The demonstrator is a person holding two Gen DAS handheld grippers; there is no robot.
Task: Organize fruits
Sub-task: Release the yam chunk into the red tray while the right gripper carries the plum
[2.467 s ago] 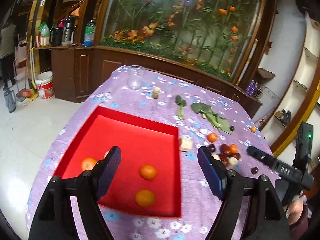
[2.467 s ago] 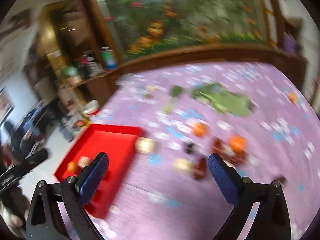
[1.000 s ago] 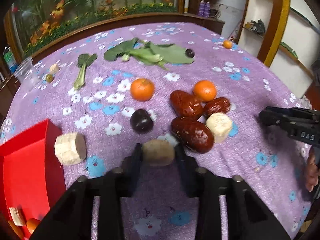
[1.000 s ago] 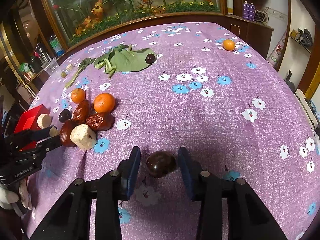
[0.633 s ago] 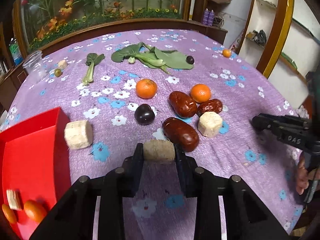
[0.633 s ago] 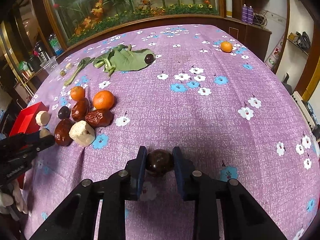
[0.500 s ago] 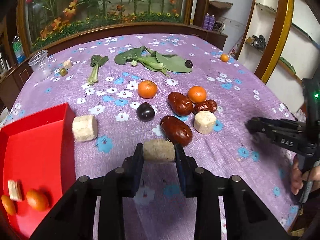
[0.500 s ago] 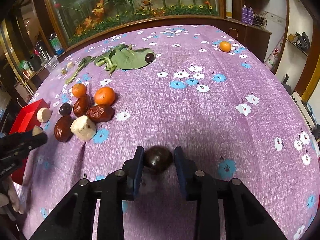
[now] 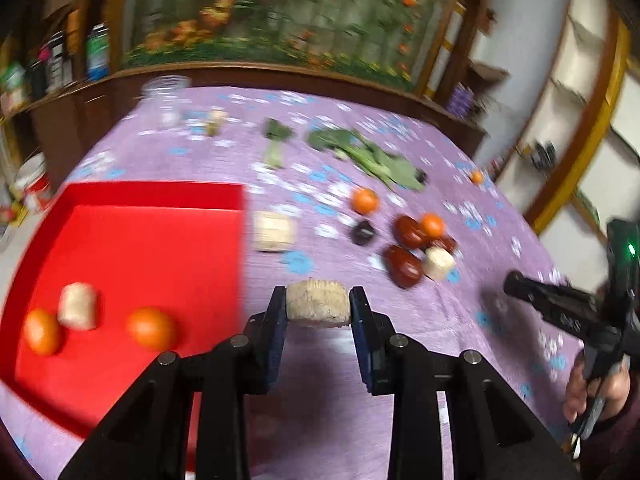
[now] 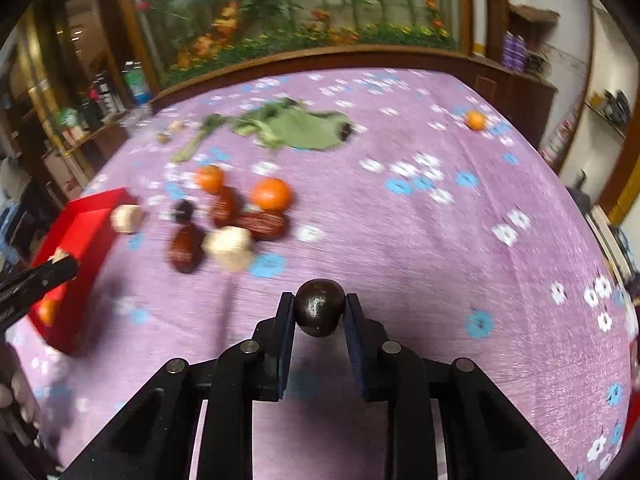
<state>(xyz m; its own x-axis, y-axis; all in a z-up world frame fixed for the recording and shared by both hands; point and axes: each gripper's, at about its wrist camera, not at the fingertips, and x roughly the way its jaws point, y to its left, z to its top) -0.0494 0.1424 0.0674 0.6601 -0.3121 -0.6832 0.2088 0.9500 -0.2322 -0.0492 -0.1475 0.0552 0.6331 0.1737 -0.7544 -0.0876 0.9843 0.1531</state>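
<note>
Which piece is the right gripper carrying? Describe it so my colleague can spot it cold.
On the purple flowered tablecloth, look past the fruit cluster to the near edge, where the right gripper is shut on a dark round fruit. It is glossy, near-black and ball-shaped, unlike the oblong red-brown dates and pale chunks.

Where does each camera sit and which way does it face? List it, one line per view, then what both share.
Left wrist: sits on the left gripper, looking down along its fingers at the red tray; its jaws clamp a pale chunk; the right gripper and a hand show at right.
Right wrist: sits on the right gripper, looking down across the purple tablecloth; its jaws have just closed on a dark round fruit; the left gripper enters at left.
Shared: the red tray, leafy greens, the cluster of oranges and dark red fruits.
</note>
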